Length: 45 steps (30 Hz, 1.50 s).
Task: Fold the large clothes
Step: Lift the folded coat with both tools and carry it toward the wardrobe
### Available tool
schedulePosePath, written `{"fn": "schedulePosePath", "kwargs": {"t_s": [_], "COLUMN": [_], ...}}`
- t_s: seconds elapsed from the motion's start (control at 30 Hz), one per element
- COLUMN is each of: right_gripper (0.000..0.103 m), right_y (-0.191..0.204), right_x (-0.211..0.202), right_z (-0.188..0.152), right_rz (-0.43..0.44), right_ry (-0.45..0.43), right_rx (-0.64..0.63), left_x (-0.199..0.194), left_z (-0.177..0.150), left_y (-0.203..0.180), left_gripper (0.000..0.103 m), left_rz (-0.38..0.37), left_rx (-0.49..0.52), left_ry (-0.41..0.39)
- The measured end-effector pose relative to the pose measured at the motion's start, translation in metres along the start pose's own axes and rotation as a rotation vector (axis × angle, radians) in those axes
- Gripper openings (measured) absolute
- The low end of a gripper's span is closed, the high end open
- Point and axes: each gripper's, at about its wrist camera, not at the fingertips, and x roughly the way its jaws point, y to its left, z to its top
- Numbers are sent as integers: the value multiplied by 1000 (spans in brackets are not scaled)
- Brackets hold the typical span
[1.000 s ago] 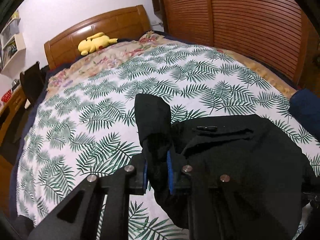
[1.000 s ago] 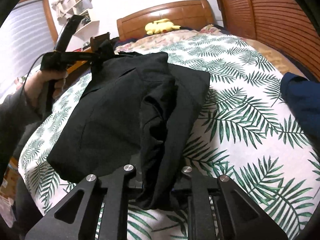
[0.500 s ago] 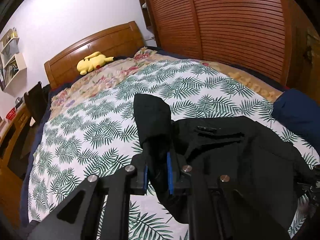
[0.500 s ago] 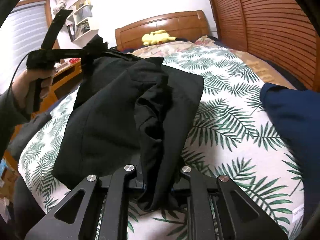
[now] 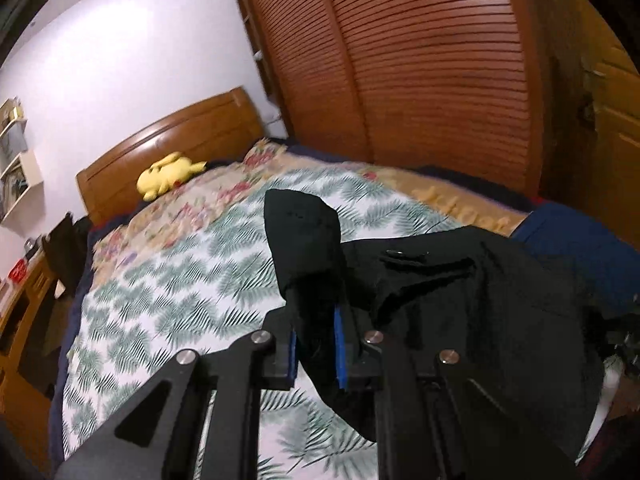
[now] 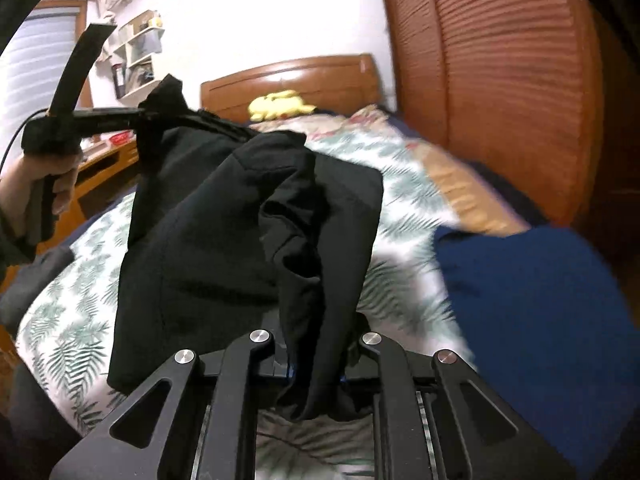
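Both sets of jaws are clamped on the large black fabric garment [image 6: 224, 240]: the left gripper [image 5: 316, 344] pinches one bunched corner, the right gripper [image 6: 316, 360] another. The cloth hangs stretched between them, its long axis running gripper to gripper, above the palm-leaf-print bedspread [image 5: 180, 304]. Beyond lie a blue folded cloth [image 6: 532, 300] and a yellow plush toy [image 5: 168, 174]; the garment's lower hem is hidden.

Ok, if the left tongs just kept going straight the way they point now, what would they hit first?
The left tongs are already clamped on the black garment, so that bunched cloth comes first. Beyond it lies the leaf-print bedspread, probably around mid-bed, though depth is hard to judge.
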Motion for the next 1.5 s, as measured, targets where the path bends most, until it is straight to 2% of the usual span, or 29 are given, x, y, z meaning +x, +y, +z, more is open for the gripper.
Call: {"fn": "schedulePosePath", "kwargs": {"t_s": [0.17,0.37,0.53,0.63,0.73,0.83,0.97,1.03,1.17,1.27,1.33,1.43,1.5], "right_gripper": [11,11,11,11,11,11,12,17,21,37,51,60,61], "right_y": [-40,-102,-154,-182,-207,-218,-227,-228,-230,-233,-236,-236,-234], "right_x": [-44,-106,-136,-147,-143,-135,-136,-137,-132,-134,-139,-153,-156], "right_z": [24,38,31,16,-9,-32,-49,-48,-42,-38,-35,-24,-18], "right_rz": [-119,-275,-395,-443,-464,-472,-458,-456,-487,-506,-516,-537,-531], "right_ry": [-39,-84,-44,-8,44,92,82,87,110,112,92,25,-9], "right_rx": [-51,-57,-48,-25,16,47,103,111,88,93,101,104,94], "left_x": [-2,8,33,54,71,82,86,87,85,84,84,82,81], "left_z": [38,84,92,88,80,73,66,68,69,67,65,64,64], "left_y": [-42,-117,-188,-227,-252,-266,-271,-274,-272,-271,-269,-269,-269], "left_gripper": [11,11,12,12,12,12,12,12,12,13,13,14,15], "left_rz": [-66,-174,-274,-335,-364,-360,-337,-332,-337,-340,-343,-345,-348], "left_rx": [6,40,62,87,102,106,121,131,131,132,129,138,137], "left_ry": [-59,-112,-100,-62,-31,-14,-6,-5,2,6,7,9,8]}}
